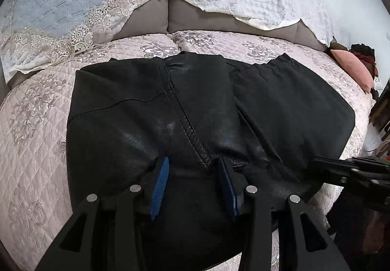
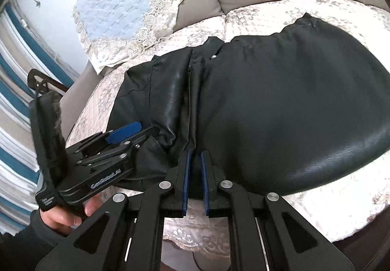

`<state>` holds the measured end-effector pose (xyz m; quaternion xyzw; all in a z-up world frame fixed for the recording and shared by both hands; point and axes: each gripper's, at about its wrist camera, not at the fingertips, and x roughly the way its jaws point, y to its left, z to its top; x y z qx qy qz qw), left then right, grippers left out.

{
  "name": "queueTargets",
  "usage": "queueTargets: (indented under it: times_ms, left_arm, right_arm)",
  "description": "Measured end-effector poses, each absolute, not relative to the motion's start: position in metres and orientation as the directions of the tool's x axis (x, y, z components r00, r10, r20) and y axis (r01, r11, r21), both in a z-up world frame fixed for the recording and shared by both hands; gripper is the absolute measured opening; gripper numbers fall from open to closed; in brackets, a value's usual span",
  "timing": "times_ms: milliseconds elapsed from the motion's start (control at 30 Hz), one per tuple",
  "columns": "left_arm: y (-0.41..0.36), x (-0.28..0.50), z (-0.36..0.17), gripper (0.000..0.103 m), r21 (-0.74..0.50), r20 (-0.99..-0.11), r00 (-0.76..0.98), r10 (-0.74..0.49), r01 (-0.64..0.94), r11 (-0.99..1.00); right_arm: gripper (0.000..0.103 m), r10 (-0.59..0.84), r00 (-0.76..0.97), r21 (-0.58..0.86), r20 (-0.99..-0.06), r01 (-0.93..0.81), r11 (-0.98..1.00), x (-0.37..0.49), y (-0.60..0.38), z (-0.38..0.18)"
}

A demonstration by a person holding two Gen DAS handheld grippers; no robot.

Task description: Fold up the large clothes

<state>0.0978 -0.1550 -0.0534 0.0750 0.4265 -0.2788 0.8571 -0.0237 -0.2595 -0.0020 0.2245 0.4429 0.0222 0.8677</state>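
a black leather garment (image 1: 199, 110) is lying spread across a quilted cream bedspread (image 1: 36, 124), lace-edged pillows (image 1: 73, 3) behind. bare quilt is showing along its sides. the left gripper (image 1: 195, 168) is standing partly open over the near hem; the right gripper (image 2: 195, 156) is pinching that hem.

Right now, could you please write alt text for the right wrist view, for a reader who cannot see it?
A black leather garment lies spread on a quilted bedspread. The right gripper, blue pads nearly together, pinches the garment's near edge. At left, a hand holds the left gripper against the same edge.
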Motion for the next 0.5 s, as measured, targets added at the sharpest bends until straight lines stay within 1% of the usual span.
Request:
queueTargets:
  times_ms: [167,267,400,500]
  left_arm:
    - [-0.157,0.093,-0.057,0.044,-0.067,-0.766,0.505,-0.399,0.553,0.83]
    - [-0.157,0.092,-0.054,0.043,-0.077,-0.772,0.499,-0.394,0.542,0.837]
    - [-0.158,0.09,-0.046,0.042,-0.056,-0.78,0.5,-0.377,0.545,0.837]
    - [-0.151,0.092,-0.032,0.042,-0.094,-0.77,0.499,-0.398,0.527,0.844]
  right_arm:
    - [0.009,0.218,0.621,0.408,-0.753,0.181,0.895,-0.03,-0.267,0.003]
    - [0.011,0.204,0.627,0.401,-0.752,0.189,0.896,-0.034,-0.271,0.006]
    - [0.013,0.167,0.65,0.373,-0.741,0.192,0.908,-0.036,-0.273,0.017]
    - [0.014,0.146,0.672,0.352,-0.726,0.18,0.918,-0.03,-0.272,0.026]
